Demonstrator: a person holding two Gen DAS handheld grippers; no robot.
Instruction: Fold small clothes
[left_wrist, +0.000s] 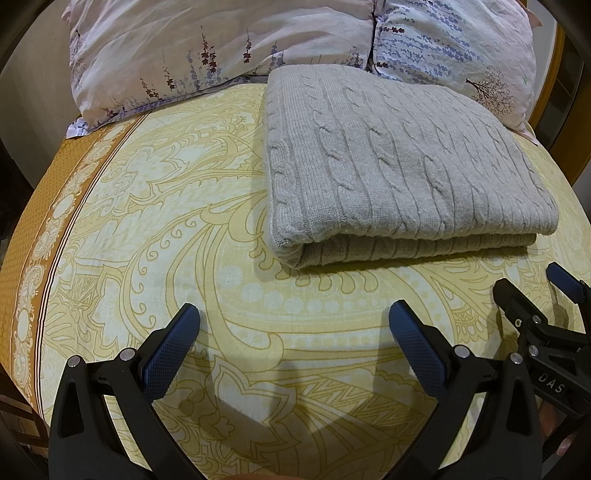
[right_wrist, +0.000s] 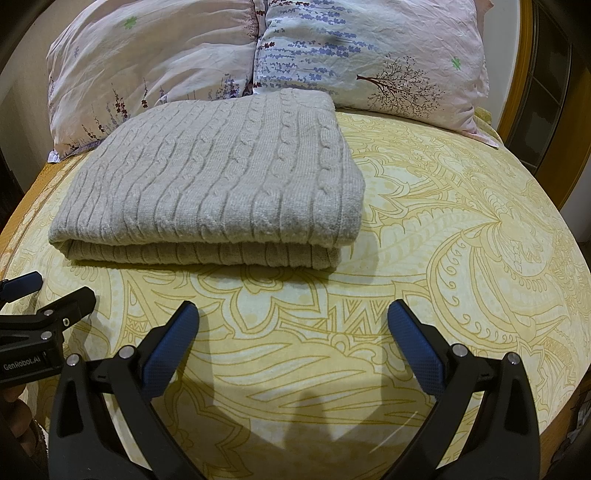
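The sweater (left_wrist: 399, 162) lies folded into a thick rectangle on the sheet (left_wrist: 184, 229), far from both grippers, with its far edge touching the pillows (left_wrist: 221, 48). It looks set there as a finished fold, with the doubled edge facing near. Its long axis runs roughly left to right, and the cable ribs run near to far. The left gripper (left_wrist: 293, 325) and right gripper (right_wrist: 293, 325) hang over bare sheet just short of it, jaws wide apart and holding nothing, probably drawn clear.
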